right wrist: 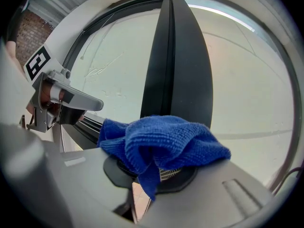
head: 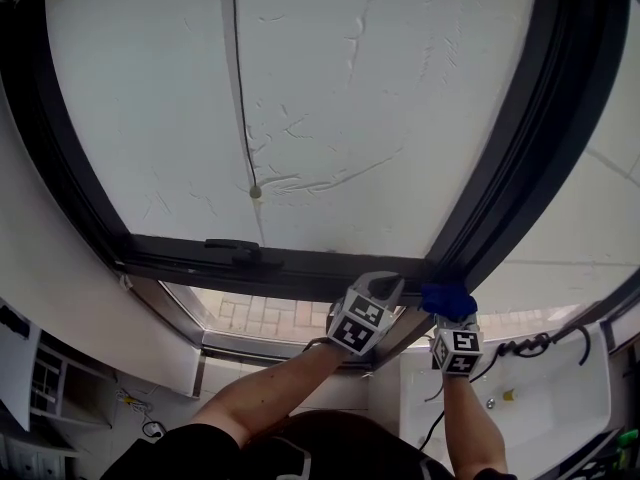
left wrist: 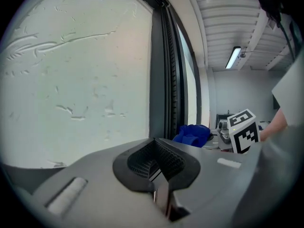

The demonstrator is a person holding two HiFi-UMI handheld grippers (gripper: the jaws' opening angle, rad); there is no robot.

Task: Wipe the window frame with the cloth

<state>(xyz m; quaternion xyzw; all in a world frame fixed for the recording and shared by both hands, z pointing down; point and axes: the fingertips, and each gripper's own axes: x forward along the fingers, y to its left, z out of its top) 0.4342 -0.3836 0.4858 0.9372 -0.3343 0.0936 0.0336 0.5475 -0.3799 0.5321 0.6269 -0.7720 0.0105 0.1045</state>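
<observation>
The dark window frame (head: 300, 266) runs along the bottom of a frosted pane and meets an upright post (head: 520, 148) at the right. My right gripper (head: 448, 313) is shut on a blue cloth (head: 447, 298), which presses against that lower right corner. In the right gripper view the cloth (right wrist: 161, 144) bunches over the jaws in front of the post (right wrist: 180, 70). My left gripper (head: 378, 288) is just left of the cloth, at the frame's bottom bar, shut and holding nothing. In the left gripper view (left wrist: 156, 158) the cloth (left wrist: 192, 134) lies beyond the jaws, to the right.
A thin cord (head: 240, 88) hangs down the pane. A handle (head: 232, 251) sits on the bottom bar to the left. Below, a white counter (head: 540, 388) is at the right and shelving (head: 60, 388) at the left.
</observation>
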